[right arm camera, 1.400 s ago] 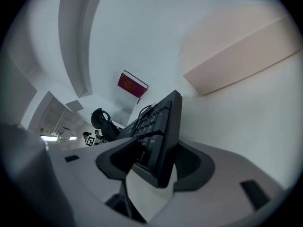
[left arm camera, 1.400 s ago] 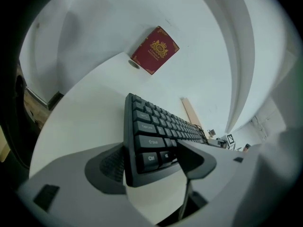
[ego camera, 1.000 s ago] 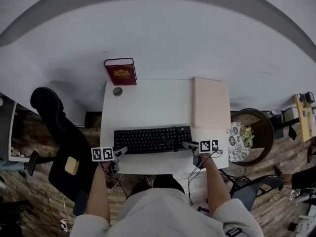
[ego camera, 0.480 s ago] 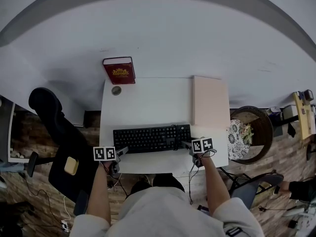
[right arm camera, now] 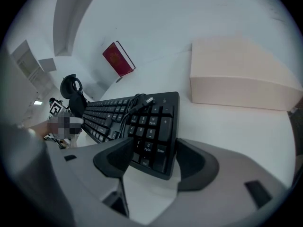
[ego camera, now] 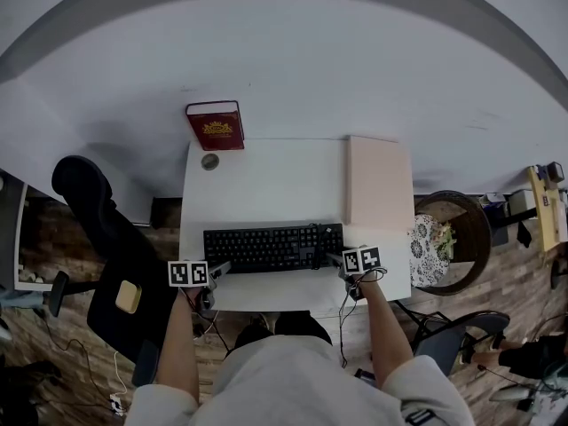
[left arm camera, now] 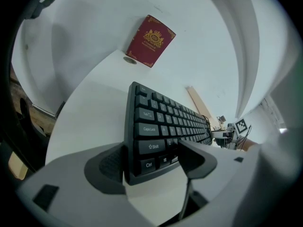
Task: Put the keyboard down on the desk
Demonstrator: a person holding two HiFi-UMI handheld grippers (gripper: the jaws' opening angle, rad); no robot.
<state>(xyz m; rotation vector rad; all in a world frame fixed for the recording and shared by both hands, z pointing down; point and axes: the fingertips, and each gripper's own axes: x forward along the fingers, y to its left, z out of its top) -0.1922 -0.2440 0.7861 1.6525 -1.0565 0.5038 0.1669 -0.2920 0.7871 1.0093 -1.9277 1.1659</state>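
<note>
- Keyboard (ego camera: 273,248) has settled on the desk (ego camera: 266,185), frame centre; your right gripper (right arm camera: 150,151) has loosened, jaws flanking its end.
- Left gripper (left arm camera: 150,155) clamps it: release, withdraw both.

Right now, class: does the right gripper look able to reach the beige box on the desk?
Probably yes. The right gripper has its jaws apart round the right end of the keyboard, unclamped, and the beige box lies just beyond over bare desk, nothing between.

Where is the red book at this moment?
In the head view the red book stands against the wall at the far left corner of the white desk, just behind a small round object.
</note>
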